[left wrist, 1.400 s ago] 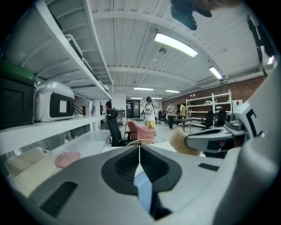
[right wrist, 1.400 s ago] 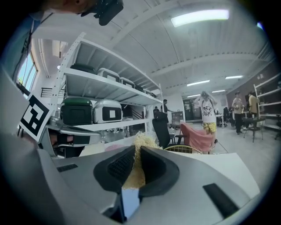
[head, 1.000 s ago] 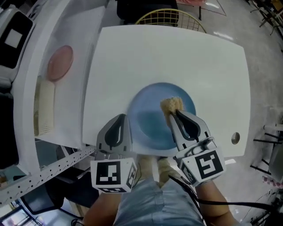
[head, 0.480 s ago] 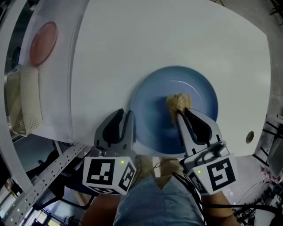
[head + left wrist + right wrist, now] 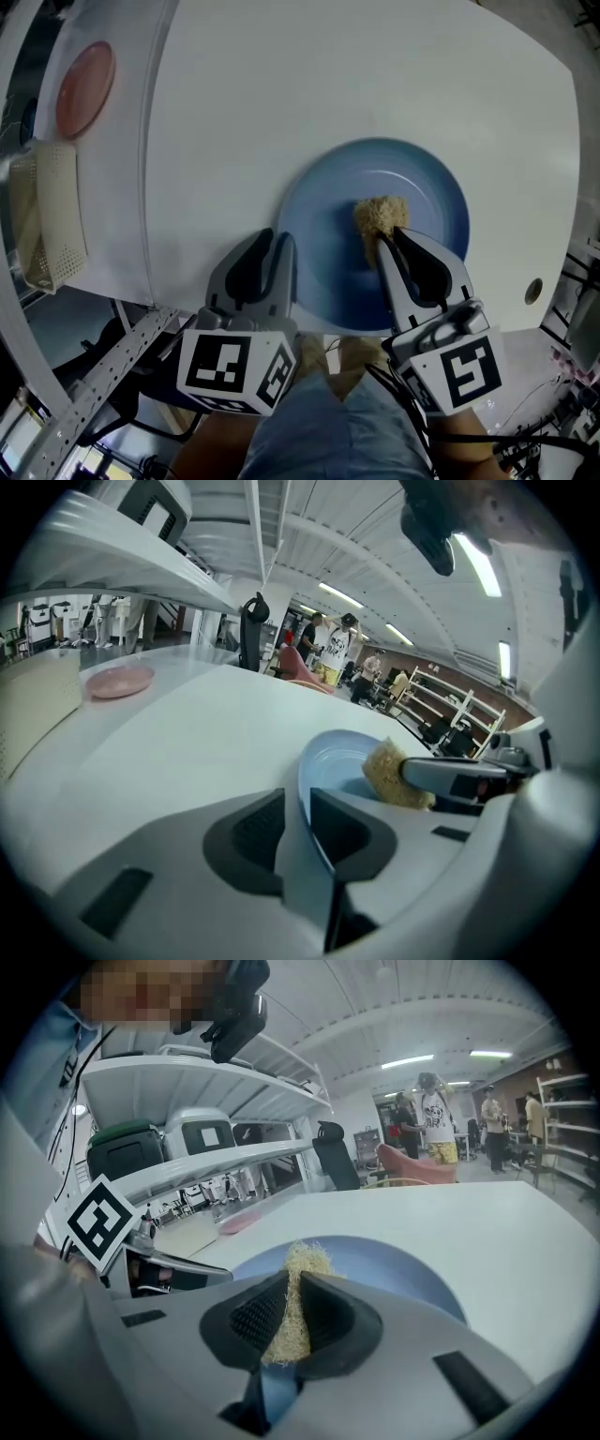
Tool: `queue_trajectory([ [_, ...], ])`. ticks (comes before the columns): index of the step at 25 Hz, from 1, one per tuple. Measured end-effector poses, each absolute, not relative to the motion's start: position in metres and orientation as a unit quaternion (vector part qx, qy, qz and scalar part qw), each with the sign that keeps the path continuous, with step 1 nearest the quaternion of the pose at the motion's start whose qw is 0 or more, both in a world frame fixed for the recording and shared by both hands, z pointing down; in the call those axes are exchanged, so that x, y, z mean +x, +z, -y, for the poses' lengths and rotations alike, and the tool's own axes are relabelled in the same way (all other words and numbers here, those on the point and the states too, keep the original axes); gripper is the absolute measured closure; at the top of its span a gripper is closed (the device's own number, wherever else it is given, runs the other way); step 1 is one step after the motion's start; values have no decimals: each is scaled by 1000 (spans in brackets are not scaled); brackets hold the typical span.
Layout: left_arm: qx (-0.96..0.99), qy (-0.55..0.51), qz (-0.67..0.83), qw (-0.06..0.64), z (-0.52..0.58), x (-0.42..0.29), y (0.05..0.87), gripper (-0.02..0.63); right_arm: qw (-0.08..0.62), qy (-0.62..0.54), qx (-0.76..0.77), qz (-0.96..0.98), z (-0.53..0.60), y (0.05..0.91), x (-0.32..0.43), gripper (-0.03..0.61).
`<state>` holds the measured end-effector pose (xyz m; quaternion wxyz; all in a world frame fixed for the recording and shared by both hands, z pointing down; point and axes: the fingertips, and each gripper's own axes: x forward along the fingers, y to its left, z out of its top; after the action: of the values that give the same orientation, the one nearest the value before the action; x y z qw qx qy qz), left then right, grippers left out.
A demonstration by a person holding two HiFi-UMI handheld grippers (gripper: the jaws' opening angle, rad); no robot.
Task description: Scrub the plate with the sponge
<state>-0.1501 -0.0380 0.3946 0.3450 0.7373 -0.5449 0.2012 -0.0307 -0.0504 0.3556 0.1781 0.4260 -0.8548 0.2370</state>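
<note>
Left gripper (image 5: 277,246) is clamped on the near-left rim of the blue plate (image 5: 427,202). In the left gripper view the jaws are almost together, w/ only the thin rim betw. them. The plate sits on the white table (image 5: 281,84), close to its front edge. Whether the held side is lifted a touch can't be told.

Right gripper (image 5: 386,240) has its jaws pinched narrow on the tan sponge (image 5: 380,214). The right gripper view shows the sponge squeezed thin betw. the pads, w/ its free end poking past the tips. That end is down on the plate's well, approx. mid-plate.

So the scrub looks under way. To do it well, probably:
- The left clamp stays firm so the plate doesn't skate or spin.
- The right gripper presses w/ the free sponge end only. The hard jaw tips are v. close to the surface & could scrape.
- Small circles cover the well first, then work out to the rim, stopping short of the left jaws.
- Strokes pulled toward the person stay light, since the plate is near the table edge.

Writing: none readable. Each marker cube (image 5: 234,370) carries b/w square patterns, no letters. The pink dish (image 5: 84,86) & the cream perforated basket (image 5: 52,225) at far left show no brand or label.
</note>
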Motion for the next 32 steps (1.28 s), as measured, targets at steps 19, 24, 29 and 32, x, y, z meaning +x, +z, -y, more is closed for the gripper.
queue_trajectory([
  [19, 731, 202, 560, 335, 48, -144, 382, 591, 165, 236, 432, 855, 52, 350, -34, 532],
  [24, 744, 200, 557, 309, 51, -136, 354, 591, 173, 234, 426, 857, 47, 344, -31, 532],
  [29, 760, 202, 549, 283, 53, -128, 331, 591, 174, 231, 432, 854, 47, 334, -29, 532],
  [32, 763, 202, 550, 272, 56, -126, 322, 591, 159, 225, 434, 858, 51, 326, -32, 532],
])
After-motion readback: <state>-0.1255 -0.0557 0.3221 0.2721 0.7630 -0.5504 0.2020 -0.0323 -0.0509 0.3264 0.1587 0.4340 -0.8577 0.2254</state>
